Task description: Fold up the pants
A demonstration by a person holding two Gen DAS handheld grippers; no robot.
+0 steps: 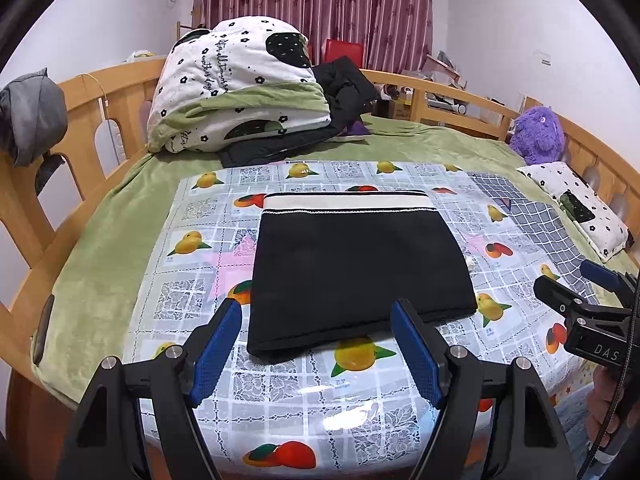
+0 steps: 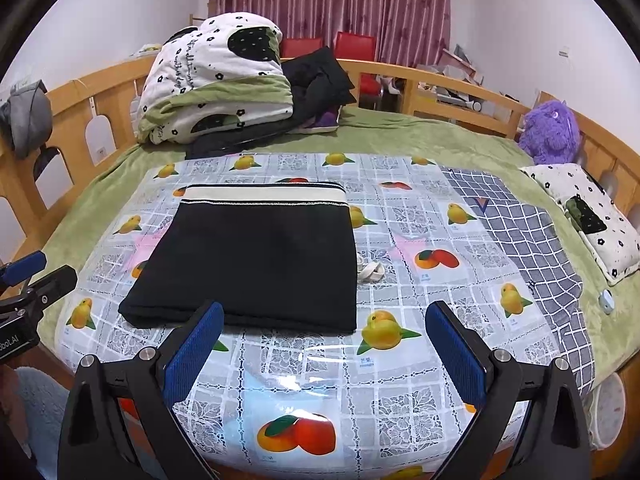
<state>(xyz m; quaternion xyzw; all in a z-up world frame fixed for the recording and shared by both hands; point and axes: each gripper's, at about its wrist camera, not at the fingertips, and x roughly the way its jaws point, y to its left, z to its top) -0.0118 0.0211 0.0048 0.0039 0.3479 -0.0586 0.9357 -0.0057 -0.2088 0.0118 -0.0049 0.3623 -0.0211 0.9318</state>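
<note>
two open claws, left claw (image 1: 316, 312) and right claw (image 2: 324, 316), one folded pants (image 1: 356, 264).

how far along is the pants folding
Apparently done: the black pants with a cream waistband lie as a flat folded rectangle on the fruit-print plastic sheet. In hand: nothing; the left gripper and right gripper are open and empty. Left: at most tidying.

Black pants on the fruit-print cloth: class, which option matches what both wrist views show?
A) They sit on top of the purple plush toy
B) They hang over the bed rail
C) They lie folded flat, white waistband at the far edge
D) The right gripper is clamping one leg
C: the black pants lie as a flat folded rectangle on the fruit-print cloth, white waistband farthest from the open grippers.
</note>
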